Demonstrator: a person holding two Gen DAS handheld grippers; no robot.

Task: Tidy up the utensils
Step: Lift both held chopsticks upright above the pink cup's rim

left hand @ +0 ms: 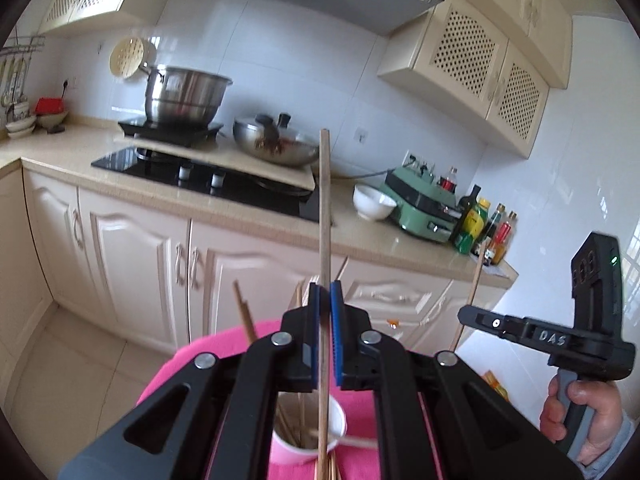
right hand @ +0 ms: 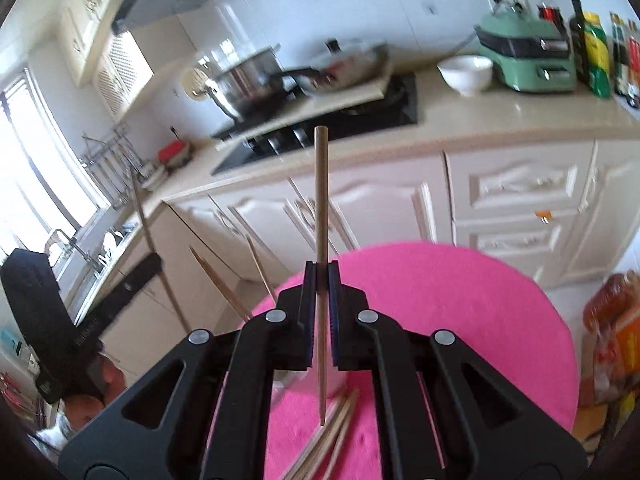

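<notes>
We hold two chopsticks aloft above the pink worktop (right hand: 460,300). Left gripper (left hand: 325,292): clamped on one chopstick (left hand: 325,200), upright. Right gripper (right hand: 321,270): clamped on another chopstick (right hand: 321,184). Cup (left hand: 308,436) below holds more chopsticks; loose chopsticks (right hand: 328,436) lie beside it.
</notes>
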